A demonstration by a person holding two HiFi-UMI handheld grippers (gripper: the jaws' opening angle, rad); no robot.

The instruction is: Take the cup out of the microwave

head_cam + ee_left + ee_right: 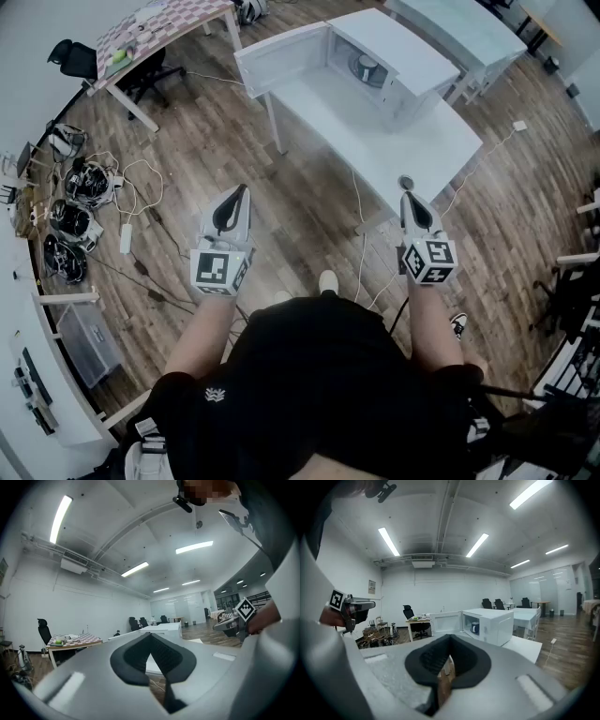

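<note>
**A:** What is the biggest thing there?

**B:** The wooden floor [234, 141]. A long white table [375, 131] stands on it, and a person stands in front of the table's near end.

**A:** And on the table?

**B:** A white microwave [398, 47], at the far part of the table. Its door [281, 56] is swung fully open to the left, so the inside is visible.

**A:** How are the two grippers?

**B:** The left gripper [234, 202] is held over the floor, to the left of the table. Its jaws are closed, the tips meet, and nothing is between them. The right gripper [410, 199] is near the table's near corner. Its jaws are also pressed together and they hold nothing. Both are well apart from the microwave.

**A:** Where is the cup?

**B:** The cup [475, 628] is dark blue and it stands inside the microwave, close to the open front. No gripper touches it.
</note>
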